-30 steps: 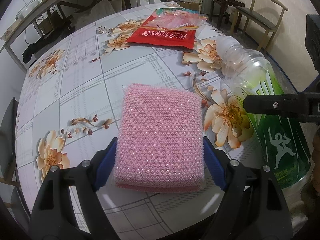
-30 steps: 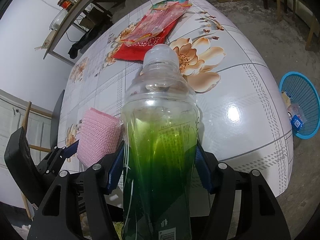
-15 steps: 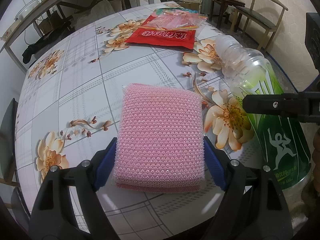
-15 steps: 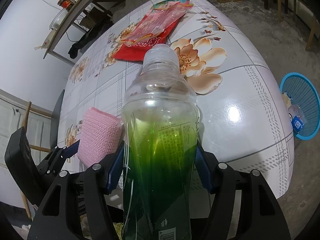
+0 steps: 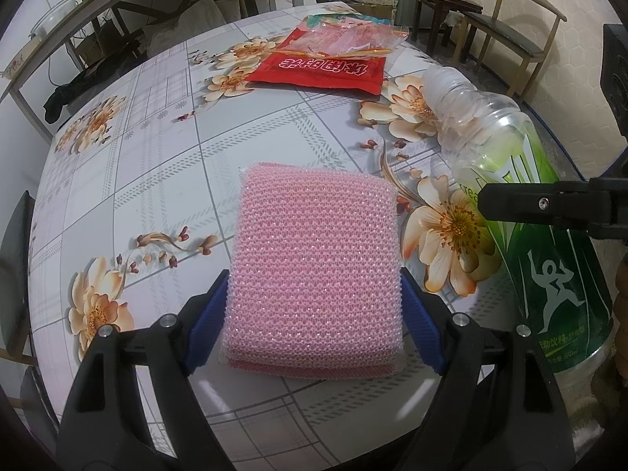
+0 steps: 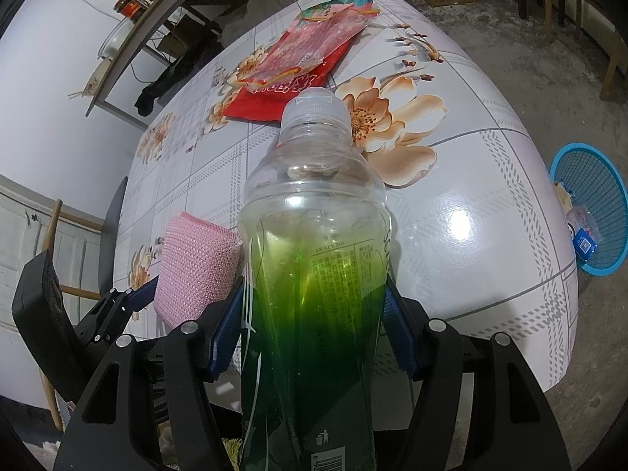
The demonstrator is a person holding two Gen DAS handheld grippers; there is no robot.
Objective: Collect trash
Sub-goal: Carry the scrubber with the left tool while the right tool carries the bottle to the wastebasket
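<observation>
My left gripper (image 5: 314,322) is shut on a pink knitted scouring pad (image 5: 314,267), its blue pads pressing both sides just above the round floral table (image 5: 157,165). My right gripper (image 6: 314,325) is shut on a clear plastic bottle (image 6: 314,255) with a green label and a white cap, held over the table's near edge. The same bottle (image 5: 522,204) shows at the right of the left wrist view, under a black finger of the right gripper. The pink pad (image 6: 196,271) appears left of the bottle in the right wrist view.
A red snack bag with clear wrappers on it (image 5: 325,62) lies at the far side of the table. A blue mesh waste basket (image 6: 588,208) with some trash stands on the floor to the right. Wooden chairs (image 5: 506,35) and a shelf (image 5: 78,8) ring the table.
</observation>
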